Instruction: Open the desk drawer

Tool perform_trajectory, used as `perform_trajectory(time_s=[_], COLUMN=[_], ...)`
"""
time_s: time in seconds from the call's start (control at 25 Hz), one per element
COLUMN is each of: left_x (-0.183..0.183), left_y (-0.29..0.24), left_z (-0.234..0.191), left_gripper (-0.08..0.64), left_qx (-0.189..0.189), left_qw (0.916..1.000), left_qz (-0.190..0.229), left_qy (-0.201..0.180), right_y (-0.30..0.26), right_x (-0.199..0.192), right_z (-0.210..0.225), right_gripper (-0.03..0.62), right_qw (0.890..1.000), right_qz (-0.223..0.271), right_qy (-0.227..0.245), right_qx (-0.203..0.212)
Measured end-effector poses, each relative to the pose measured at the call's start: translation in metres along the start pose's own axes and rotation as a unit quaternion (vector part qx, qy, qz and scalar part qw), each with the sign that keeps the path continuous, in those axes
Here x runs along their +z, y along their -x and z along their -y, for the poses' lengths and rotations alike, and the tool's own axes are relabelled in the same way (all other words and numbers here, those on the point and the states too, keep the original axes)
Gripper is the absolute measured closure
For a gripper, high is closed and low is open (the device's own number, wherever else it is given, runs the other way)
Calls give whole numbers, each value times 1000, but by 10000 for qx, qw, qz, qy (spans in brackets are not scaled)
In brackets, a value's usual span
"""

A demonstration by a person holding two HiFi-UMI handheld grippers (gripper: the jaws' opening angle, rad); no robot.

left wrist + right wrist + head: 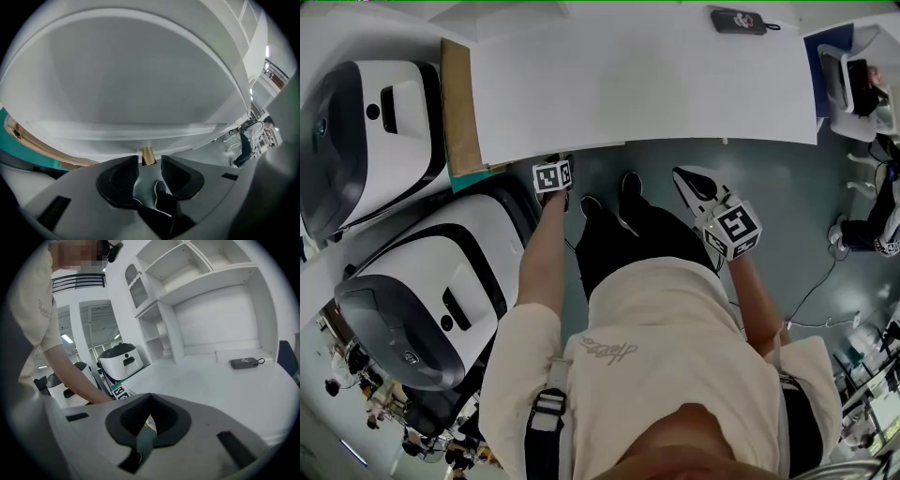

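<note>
**Tip-only hold on the knob could slip**

The left claw (150,161) stands narrowed about the small brass knob (148,155) of the desk drawer (131,133). That drawer is the white band across the lower middle of the left gripper view, tucked under the bench (647,84) at its near edge. A thin gap seems to show on each side of the knob, so I judge that the pads are not yet pressing on it.

The knob sits at the very tips, so a pull begun now would likely slide off. The claw also points steeply downward, and a tug along that line rather than straight out could skid off the knob or bind the drawer. The person's shoe (161,192) shows directly below, so the body may block the drawer's travel.

The right claw (149,401), at centre right of the head view, is closed with nothing in it and clear of the work.

The drawer is fully in, its contents hidden. The shelves (197,268) at the top of the right gripper view hold little that can be made out. A black device (738,21) lies on the bench, top right of the head view.
</note>
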State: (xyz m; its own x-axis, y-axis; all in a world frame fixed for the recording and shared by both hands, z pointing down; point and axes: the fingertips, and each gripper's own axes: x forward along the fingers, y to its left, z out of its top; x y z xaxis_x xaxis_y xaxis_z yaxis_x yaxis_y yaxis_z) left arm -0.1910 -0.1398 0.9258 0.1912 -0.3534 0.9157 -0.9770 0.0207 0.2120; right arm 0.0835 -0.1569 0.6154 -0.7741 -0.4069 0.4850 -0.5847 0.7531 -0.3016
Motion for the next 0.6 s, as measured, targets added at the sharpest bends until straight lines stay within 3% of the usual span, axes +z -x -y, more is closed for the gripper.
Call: perform_trajectory(time_s=[0.08,0.6], left_x=[0,1], left_y=[1,-3], left_z=[-4,-2], left_gripper=[449,468], left_qx=[21,4], left_qw=[10000,9991], left_qz=[-23,-178], left_qy=[95,388], right_y=[-1,-9], right_x=[-1,2], right_z=[0,4], right_gripper=[594,594], right_qw=[10000,9999], right_qz=[37,83], right_qy=[-55,-130], right_qx=[11,-55])
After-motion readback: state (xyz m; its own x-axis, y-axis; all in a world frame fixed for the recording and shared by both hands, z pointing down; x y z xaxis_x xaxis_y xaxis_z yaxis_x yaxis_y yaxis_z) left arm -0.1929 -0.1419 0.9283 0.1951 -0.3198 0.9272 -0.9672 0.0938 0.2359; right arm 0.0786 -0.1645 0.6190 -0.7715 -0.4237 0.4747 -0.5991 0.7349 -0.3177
